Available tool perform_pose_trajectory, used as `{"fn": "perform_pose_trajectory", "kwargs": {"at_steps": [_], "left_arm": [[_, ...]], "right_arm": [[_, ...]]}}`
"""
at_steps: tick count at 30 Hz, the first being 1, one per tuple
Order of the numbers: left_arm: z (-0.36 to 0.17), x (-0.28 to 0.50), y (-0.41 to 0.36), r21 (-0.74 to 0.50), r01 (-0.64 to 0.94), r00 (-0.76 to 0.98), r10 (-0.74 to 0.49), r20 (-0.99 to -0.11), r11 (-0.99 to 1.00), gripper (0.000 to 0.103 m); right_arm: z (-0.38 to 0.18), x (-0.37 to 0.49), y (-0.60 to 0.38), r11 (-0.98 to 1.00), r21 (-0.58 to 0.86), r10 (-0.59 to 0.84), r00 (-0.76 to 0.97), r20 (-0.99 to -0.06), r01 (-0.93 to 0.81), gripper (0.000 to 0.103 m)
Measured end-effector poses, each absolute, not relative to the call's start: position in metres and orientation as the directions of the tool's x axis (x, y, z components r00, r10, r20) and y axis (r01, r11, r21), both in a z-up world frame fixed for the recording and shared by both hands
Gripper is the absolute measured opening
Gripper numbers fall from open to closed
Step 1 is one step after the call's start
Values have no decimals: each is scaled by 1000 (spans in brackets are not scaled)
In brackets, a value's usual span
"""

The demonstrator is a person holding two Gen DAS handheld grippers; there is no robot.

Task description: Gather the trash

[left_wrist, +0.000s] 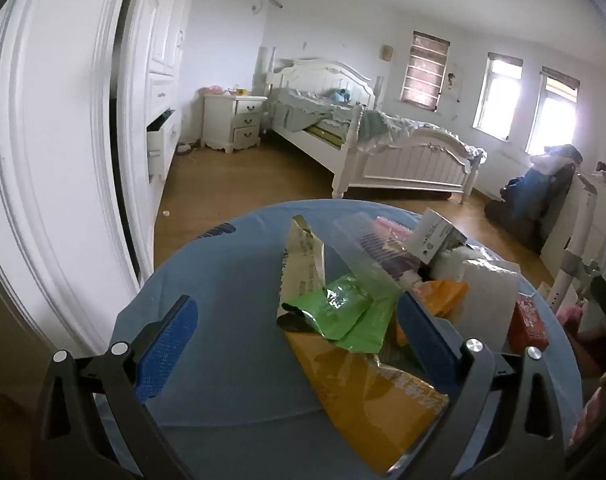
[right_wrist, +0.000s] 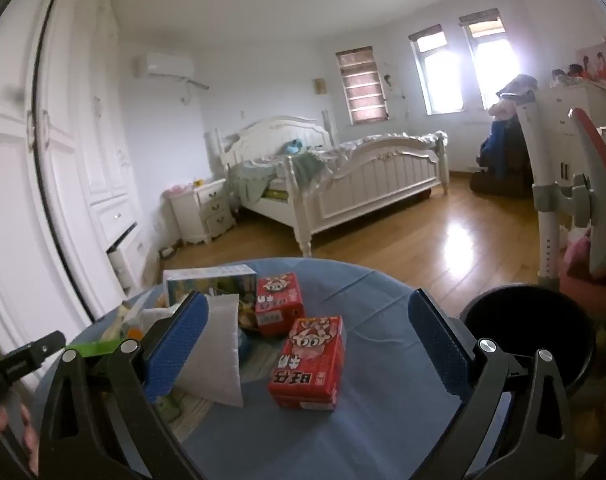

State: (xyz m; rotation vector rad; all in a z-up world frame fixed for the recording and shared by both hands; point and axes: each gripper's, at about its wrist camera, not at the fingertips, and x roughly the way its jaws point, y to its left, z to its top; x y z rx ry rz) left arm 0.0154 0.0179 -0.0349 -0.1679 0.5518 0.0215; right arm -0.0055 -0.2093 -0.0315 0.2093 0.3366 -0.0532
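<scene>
bedroom had a wood floor [right_wrist: 403,236], a white bed [right_wrist: 343,184] and a nightstand [right_wrist: 201,210] against the far wall, and wardrobe doors [left_wrist: 43,160] to the left. up close, a round table with a blue cloth [right_wrist: 363,420] held the trash: yellow wrapper [left_wrist: 367,396], green wrapper [left_wrist: 343,308], two red cartons [right_wrist: 309,362], with a black bin [right_wrist: 531,332] just beside the table edge. left gripper [left_wrist: 299,332] had its jaws apart over the wrappers, right gripper [right_wrist: 307,340] also apart over the cartons, neither holding anything.
</scene>
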Motion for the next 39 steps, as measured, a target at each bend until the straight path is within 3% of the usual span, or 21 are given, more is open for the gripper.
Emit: {"fn": "perform_pose_trajectory", "kwargs": {"at_steps": [39], "left_arm": [[-40, 20, 13, -152, -63, 838, -30, -545, 986, 98]], "right_arm": [[-32, -5, -210, 977, 196, -17, 943, -332, 86, 99]]}}
